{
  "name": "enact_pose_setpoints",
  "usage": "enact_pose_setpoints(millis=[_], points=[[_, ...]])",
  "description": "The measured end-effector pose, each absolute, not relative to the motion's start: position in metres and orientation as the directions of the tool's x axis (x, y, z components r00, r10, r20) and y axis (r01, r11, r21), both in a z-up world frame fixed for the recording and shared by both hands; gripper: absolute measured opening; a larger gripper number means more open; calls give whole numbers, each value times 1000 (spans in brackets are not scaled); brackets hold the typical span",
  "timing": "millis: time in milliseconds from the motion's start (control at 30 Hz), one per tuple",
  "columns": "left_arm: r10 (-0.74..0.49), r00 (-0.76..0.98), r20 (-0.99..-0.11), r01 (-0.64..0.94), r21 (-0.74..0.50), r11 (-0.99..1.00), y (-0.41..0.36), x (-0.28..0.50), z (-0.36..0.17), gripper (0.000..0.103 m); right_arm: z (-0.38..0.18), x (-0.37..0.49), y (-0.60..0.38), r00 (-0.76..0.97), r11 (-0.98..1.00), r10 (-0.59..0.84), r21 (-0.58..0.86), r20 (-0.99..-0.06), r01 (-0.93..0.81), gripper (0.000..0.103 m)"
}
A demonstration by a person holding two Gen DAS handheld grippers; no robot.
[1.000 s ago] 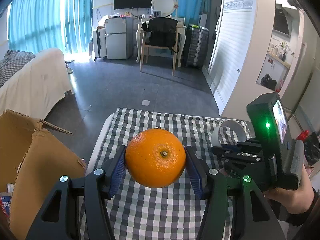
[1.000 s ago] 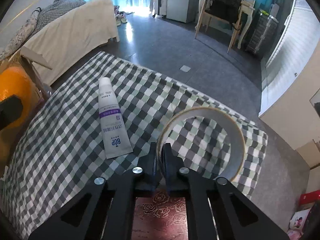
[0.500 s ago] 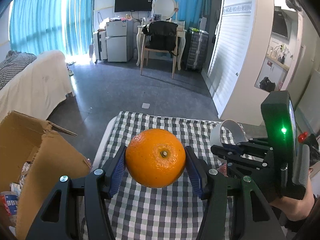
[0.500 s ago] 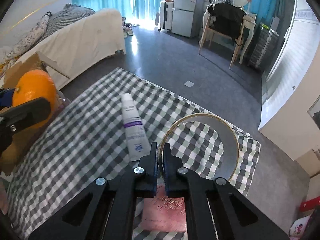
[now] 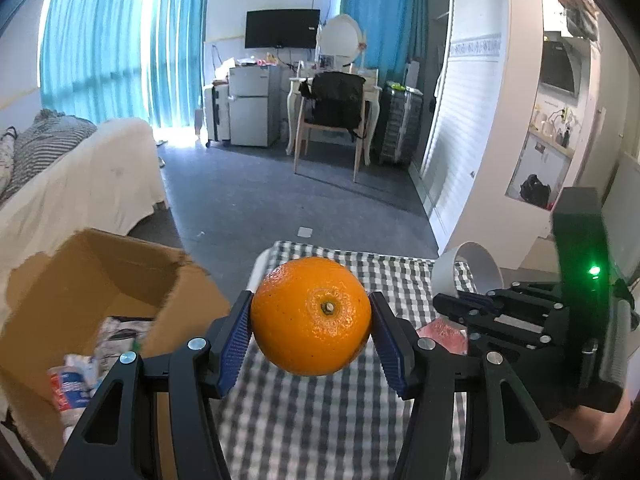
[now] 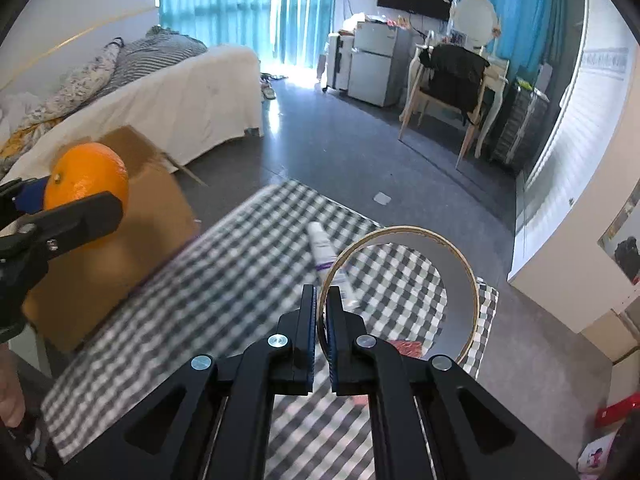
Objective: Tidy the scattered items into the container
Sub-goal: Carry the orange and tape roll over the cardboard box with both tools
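My left gripper [image 5: 311, 320] is shut on an orange [image 5: 311, 315] and holds it in the air above the checked table, just right of the open cardboard box [image 5: 80, 280]. The orange [image 6: 86, 182] and the box [image 6: 132, 240] also show at the left of the right wrist view. My right gripper [image 6: 322, 300] is shut on the rim of a wide white tape roll [image 6: 452, 280], lifted off the table; the roll [image 5: 468, 268] shows at the right in the left wrist view. A white tube [image 6: 320, 240] lies on the cloth beyond it.
The box holds several packets [image 5: 80, 376]. A pink-red patterned item [image 6: 406, 347] lies under the tape roll. The checked tablecloth [image 5: 320, 420] covers a small table. A bed [image 6: 180, 96] stands left, and a chair [image 6: 452, 92] and a fridge [image 6: 372, 68] far back.
Both grippers have risen. The left one has carried the orange up and toward the box, whose inside now shows. The right one has lifted the tape roll higher above the cloth.
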State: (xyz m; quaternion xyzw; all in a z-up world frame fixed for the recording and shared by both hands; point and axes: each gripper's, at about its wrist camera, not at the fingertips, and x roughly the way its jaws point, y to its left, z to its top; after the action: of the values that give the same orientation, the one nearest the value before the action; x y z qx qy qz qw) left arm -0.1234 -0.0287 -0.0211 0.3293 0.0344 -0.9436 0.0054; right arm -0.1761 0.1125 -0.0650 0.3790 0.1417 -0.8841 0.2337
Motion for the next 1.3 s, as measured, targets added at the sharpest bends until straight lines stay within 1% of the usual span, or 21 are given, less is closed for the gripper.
enact_pose_setpoints(millis=[233, 533, 700, 933, 1100, 1300], points=[[-33, -804, -594, 96, -74, -993, -77, -75, 1, 58, -26, -121, 74, -632, -816, -355, -102, -689, 570, 4], [-107, -817, -567, 185, -81, -979, -156, -21, 19, 58, -8, -87, -11, -595, -737, -440, -107, -673, 667, 4], [-167, -818, -550, 254, -87, -963, -203, 4, 23, 58, -20, -86, -66, -539, -680, -480, -95, -692, 727, 4], [-229, -796, -561, 328, -82, -941, -253, 14, 16, 58, -38, -91, -147, -455, -597, -525, -70, -720, 799, 4], [-249, -772, -585, 362, -84, -928, -277, 8, 5, 58, -55, -95, -178, -427, -576, -524, -63, -737, 815, 5], [-249, -755, -606, 373, -86, -924, -292, 0, -8, 58, -72, -107, -192, -411, -580, -508, -52, -757, 813, 5]])
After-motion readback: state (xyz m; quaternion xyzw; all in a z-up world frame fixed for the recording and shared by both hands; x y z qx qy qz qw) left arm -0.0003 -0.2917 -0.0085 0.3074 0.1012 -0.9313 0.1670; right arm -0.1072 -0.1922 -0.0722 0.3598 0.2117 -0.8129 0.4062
